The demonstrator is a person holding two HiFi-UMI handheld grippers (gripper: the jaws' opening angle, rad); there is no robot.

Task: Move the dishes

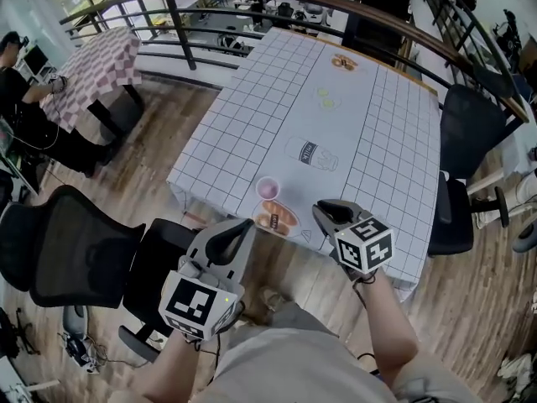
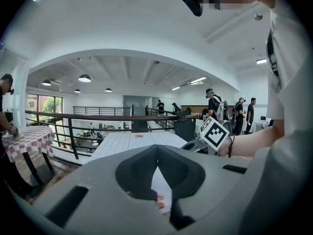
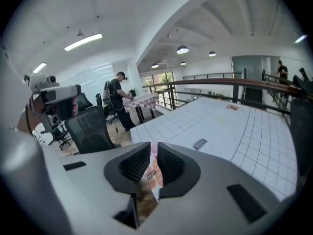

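Note:
An oval plate with an orange pattern (image 1: pixel 276 217) lies at the near edge of the white grid-cloth table (image 1: pixel 377 141). A small pink bowl (image 1: pixel 267 188) stands just behind it. My left gripper (image 1: pixel 237 229) hovers short of the table edge, left of the plate, and its tips meet with nothing held (image 2: pixel 156 148). My right gripper (image 1: pixel 323 212) hangs over the edge just right of the plate. Its jaws stand a narrow slit apart (image 3: pixel 153 148), with the plate (image 3: pixel 149 180) showing through the slit. Neither gripper touches a dish.
A clear glass (image 1: pixel 310 154) lies on its side mid-table. Two small pale dishes (image 1: pixel 327 97) and an orange one (image 1: pixel 342 60) sit farther back. Black chairs stand at the left (image 1: pixel 75 242) and right (image 1: pixel 466 124). A railing (image 1: pixel 193 23), a checkered table (image 1: pixel 96 70) and a seated person (image 1: pixel 17 82) are beyond.

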